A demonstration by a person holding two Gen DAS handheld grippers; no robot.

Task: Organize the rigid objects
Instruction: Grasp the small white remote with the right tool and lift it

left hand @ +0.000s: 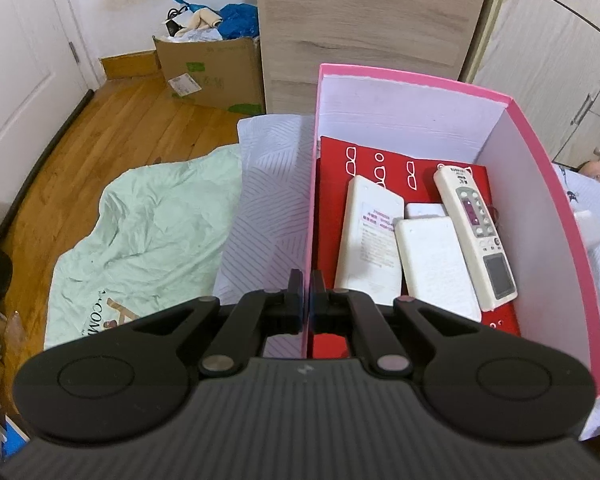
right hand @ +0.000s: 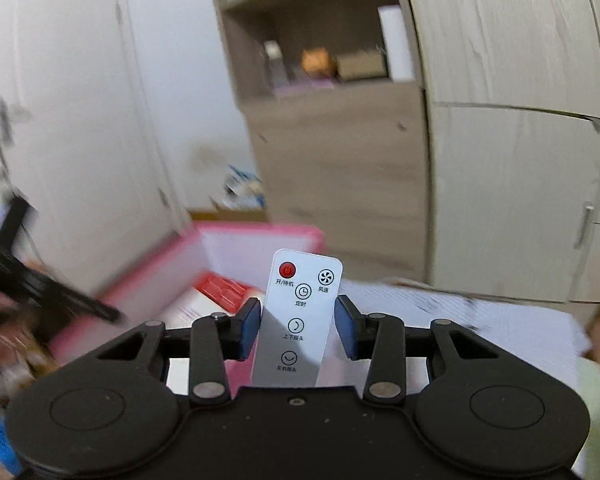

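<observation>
Both grippers are busy: my left gripper [left hand: 306, 300] is pinched tight on the left wall of the pink box [left hand: 540, 168], one finger inside and one outside. My right gripper [right hand: 298, 326] holds a small white fan remote [right hand: 298, 316] between its blue pads [right hand: 249, 330], which touch its two sides, just in front of the box's near edge. Inside the box, on a red card [left hand: 380, 160] on the bottom, lie two white flat packs [left hand: 370, 236] near the left wall and a long white remote [left hand: 476, 236] by the right wall, and the box sits on a white striped sheet [left hand: 268, 184].
</observation>
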